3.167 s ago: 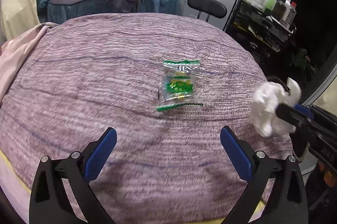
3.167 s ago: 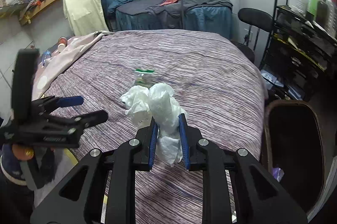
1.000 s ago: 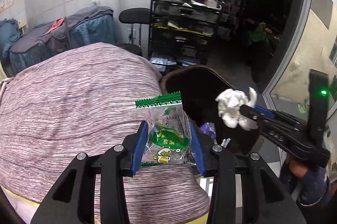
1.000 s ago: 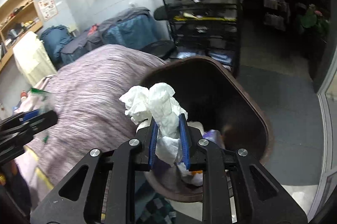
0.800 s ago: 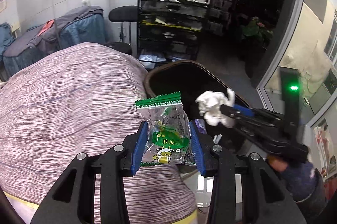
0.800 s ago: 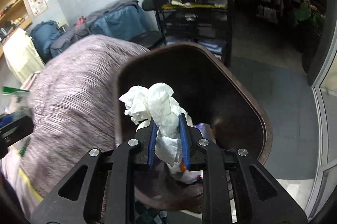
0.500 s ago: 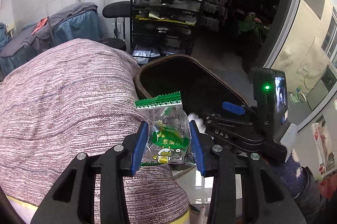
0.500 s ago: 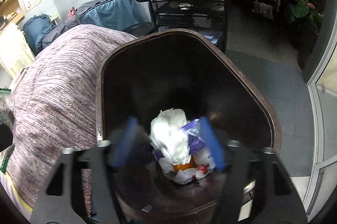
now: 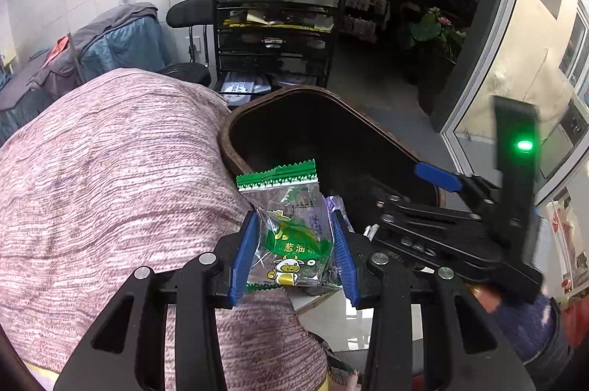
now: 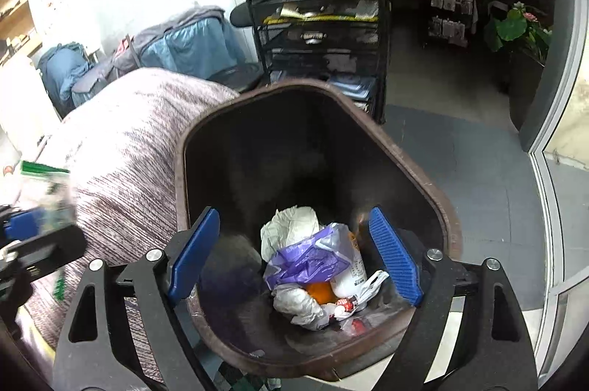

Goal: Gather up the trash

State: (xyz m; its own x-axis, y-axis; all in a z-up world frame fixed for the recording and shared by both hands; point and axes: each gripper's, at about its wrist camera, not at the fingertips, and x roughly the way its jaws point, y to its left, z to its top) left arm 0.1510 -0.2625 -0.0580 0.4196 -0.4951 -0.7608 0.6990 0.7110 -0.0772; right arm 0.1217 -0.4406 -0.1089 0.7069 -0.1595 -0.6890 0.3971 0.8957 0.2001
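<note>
A bed under a purple-striped knit blanket (image 9: 110, 177) fills the room's nine o'clock side, the brown trash bin (image 10: 401, 151) touching its edge. A black mesh drawer cart (image 9: 276, 23) at twelve o'clock carries unlabelled bottles. The left gripper (image 9: 292, 249) is clamped on a green snack wrapper (image 9: 291, 225) printed with a cartoon cow and Chinese characters. The right gripper (image 10: 294, 254), jaws opening and empty, hangs over crumpled tissue (image 10: 291, 225) in the bin.

snack packet (image 9: 291, 236): clear with green print, upright, pinched in my left claw (image 9: 292, 256) | white tissue wad (image 10: 291, 225): lies crumpled in brown bin (image 10: 412, 170) atop trash
</note>
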